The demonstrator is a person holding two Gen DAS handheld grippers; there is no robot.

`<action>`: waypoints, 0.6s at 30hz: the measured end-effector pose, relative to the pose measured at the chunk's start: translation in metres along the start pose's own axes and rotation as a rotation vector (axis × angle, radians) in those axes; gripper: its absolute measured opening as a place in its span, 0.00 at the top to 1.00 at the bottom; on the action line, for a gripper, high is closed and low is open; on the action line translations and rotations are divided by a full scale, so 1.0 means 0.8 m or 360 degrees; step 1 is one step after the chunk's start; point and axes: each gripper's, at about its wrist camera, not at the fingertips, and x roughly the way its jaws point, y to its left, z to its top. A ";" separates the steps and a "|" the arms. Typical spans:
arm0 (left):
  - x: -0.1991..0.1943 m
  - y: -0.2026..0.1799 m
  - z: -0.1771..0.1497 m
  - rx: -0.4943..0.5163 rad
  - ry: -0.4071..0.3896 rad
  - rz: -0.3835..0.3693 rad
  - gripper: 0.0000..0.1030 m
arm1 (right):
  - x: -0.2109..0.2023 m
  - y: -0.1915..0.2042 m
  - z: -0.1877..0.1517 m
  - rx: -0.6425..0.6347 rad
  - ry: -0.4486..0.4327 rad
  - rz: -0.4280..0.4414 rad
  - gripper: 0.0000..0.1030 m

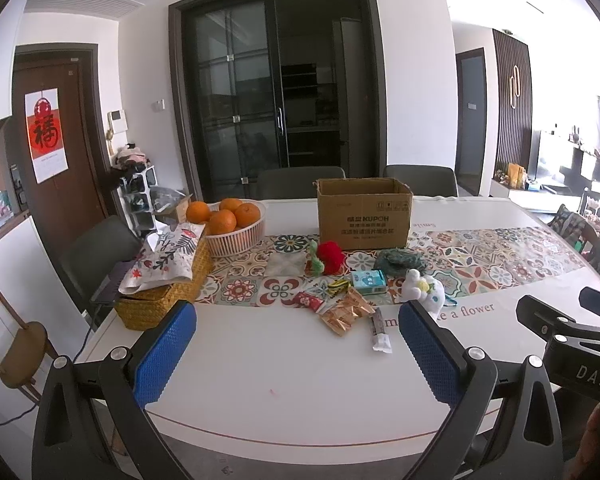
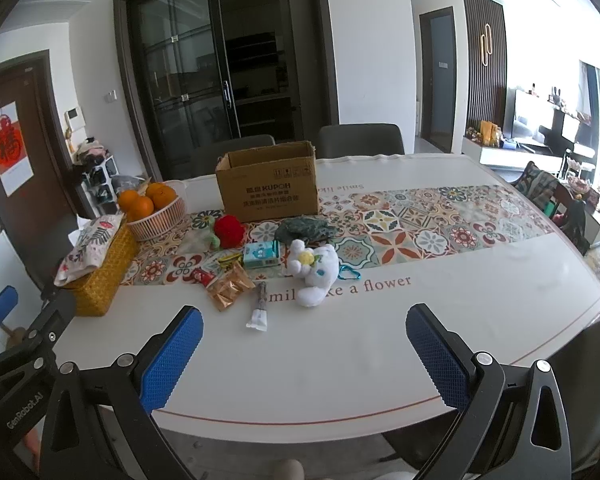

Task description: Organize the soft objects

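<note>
A white plush toy (image 2: 316,270) with a yellow flower lies on the white table (image 2: 340,360); it also shows in the left wrist view (image 1: 422,290). A red knitted flower (image 2: 229,230) (image 1: 330,257) and a dark green soft bundle (image 2: 306,229) (image 1: 398,262) lie before an open cardboard box (image 2: 268,182) (image 1: 364,214). My left gripper (image 1: 296,320) and my right gripper (image 2: 304,328) are both open and empty, held above the table's near edge, short of the objects.
Snack packets (image 2: 230,290), a long sachet (image 2: 259,310) and a teal tissue pack (image 2: 262,255) lie among the soft things. A basket of oranges (image 2: 152,210) and a wicker box (image 2: 100,276) under a printed cloth stand at left. Chairs stand behind the table.
</note>
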 end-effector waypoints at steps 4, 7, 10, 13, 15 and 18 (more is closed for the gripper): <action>-0.001 0.001 -0.001 0.0001 -0.0003 -0.0001 0.00 | 0.000 0.000 0.000 0.0003 0.0000 0.0000 0.00; -0.001 0.001 -0.001 -0.0001 -0.0003 0.0001 0.00 | 0.000 0.000 0.000 0.0003 0.0000 -0.0001 0.00; -0.001 0.001 -0.001 -0.0001 -0.0002 -0.0001 0.00 | -0.001 0.001 0.000 0.0000 0.0001 0.0005 0.00; -0.001 0.000 -0.001 0.0000 -0.0003 -0.0001 0.00 | -0.002 0.000 0.000 -0.0001 0.0001 0.0009 0.00; -0.002 0.000 -0.001 0.0000 -0.0004 0.0001 0.00 | -0.002 0.001 0.000 0.0000 0.0002 0.0009 0.00; -0.002 0.000 -0.001 0.0000 -0.0004 0.0000 0.00 | -0.002 0.002 0.000 0.0003 0.0005 0.0009 0.00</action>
